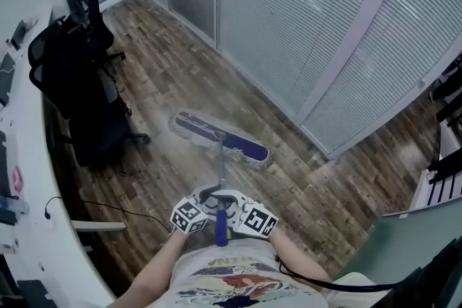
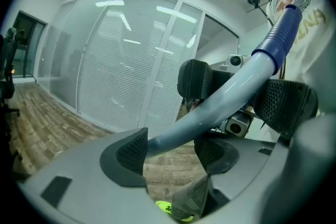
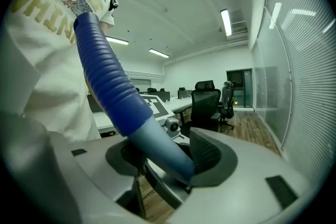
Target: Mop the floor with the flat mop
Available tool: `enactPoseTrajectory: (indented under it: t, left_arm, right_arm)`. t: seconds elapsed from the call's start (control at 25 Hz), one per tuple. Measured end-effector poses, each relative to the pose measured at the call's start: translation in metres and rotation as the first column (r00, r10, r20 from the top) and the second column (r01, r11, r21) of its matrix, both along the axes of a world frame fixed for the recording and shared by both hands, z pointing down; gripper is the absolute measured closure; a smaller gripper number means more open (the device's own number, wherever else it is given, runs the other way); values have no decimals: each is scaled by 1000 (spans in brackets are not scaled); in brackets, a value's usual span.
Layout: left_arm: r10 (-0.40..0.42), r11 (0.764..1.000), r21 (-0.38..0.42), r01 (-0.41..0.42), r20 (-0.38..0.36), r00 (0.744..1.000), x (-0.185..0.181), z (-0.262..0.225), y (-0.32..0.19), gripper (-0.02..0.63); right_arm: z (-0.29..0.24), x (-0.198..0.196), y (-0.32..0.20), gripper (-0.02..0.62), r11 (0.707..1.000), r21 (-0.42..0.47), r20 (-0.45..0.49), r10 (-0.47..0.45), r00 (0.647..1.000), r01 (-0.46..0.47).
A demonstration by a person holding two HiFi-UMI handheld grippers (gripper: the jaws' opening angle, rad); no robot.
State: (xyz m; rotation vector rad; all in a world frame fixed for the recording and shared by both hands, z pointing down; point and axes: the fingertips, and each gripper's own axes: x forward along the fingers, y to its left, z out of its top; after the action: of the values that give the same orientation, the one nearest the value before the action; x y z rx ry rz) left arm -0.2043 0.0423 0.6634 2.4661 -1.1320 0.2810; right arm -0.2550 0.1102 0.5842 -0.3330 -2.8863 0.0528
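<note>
The flat mop's head (image 1: 220,139), a blue pad with a grey fringe, lies on the wooden floor ahead of me. Its pale handle (image 1: 220,173) slants back to my two grippers, held close together in front of my body. My left gripper (image 1: 191,214) grips the handle from the left, my right gripper (image 1: 256,220) from the right. In the left gripper view the grey handle (image 2: 220,107) crosses between the left gripper (image 2: 170,150) pads, with the blue ribbed grip (image 2: 281,34) beyond. In the right gripper view the handle (image 3: 157,147) sits clamped in the right gripper (image 3: 165,157).
Black office chairs (image 1: 79,97) stand at the left beside a long white desk (image 1: 32,177). A glass wall with blinds (image 1: 310,25) runs diagonally along the far side. A thin cable (image 1: 108,207) trails on the floor near the desk. A dark rack (image 1: 447,155) is at the right edge.
</note>
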Motion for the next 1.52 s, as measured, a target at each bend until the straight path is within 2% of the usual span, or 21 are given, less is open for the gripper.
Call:
enactPoseTrajectory:
  t: [0.28, 0.48, 0.56, 0.68, 0.76, 0.8, 0.88, 1.04, 1.12, 1.32, 1.44, 1.52]
  left_arm:
    - [-36, 999, -12, 36, 14, 999, 6, -3, 55, 354]
    - [33, 999, 12, -35, 117, 993, 37, -11, 83, 356]
    - [90, 994, 42, -100, 204, 975, 53, -15, 98, 356]
    - [176, 969, 98, -227, 369, 913, 79, -11, 118, 354]
    - [195, 953, 126, -274, 435, 879, 92, -10, 122, 353]
    - [192, 949, 140, -281, 450, 872, 98, -11, 124, 353]
    - [168, 949, 167, -268, 452, 876, 108, -16, 128, 353]
    - [121, 957, 191, -217, 418, 900, 124, -22, 137, 354]
    - [119, 959, 183, -215, 426, 897, 130, -17, 146, 356]
    - [138, 958, 157, -239, 480, 866, 146, 7, 167, 373]
    - [113, 964, 156, -215, 492, 863, 147, 15, 165, 421]
    - [96, 969, 154, -191, 475, 874, 147, 18, 161, 431]
  right_arm:
    - [-4, 9, 55, 376, 999, -4, 3, -39, 999, 39]
    - [-12, 40, 82, 374, 999, -11, 4, -44, 999, 44]
    - [-15, 54, 95, 374, 998, -10, -6, -58, 998, 57]
    - [-21, 74, 110, 374, 998, -19, 13, -54, 998, 54]
    - [-23, 85, 113, 374, 999, -21, 19, -50, 999, 50]
    - [-23, 89, 116, 376, 998, -24, 20, -50, 999, 50]
    - [-25, 97, 120, 376, 998, -30, 22, -46, 999, 47]
    - [-30, 112, 132, 376, 998, -31, 20, -57, 998, 57]
    - [-24, 121, 143, 376, 997, -24, 16, -70, 997, 70]
    - [-2, 142, 163, 376, 997, -9, 24, -79, 997, 79]
    - [8, 149, 162, 376, 998, -5, 29, -65, 997, 65]
    - [12, 150, 159, 374, 998, -5, 29, -59, 998, 59]
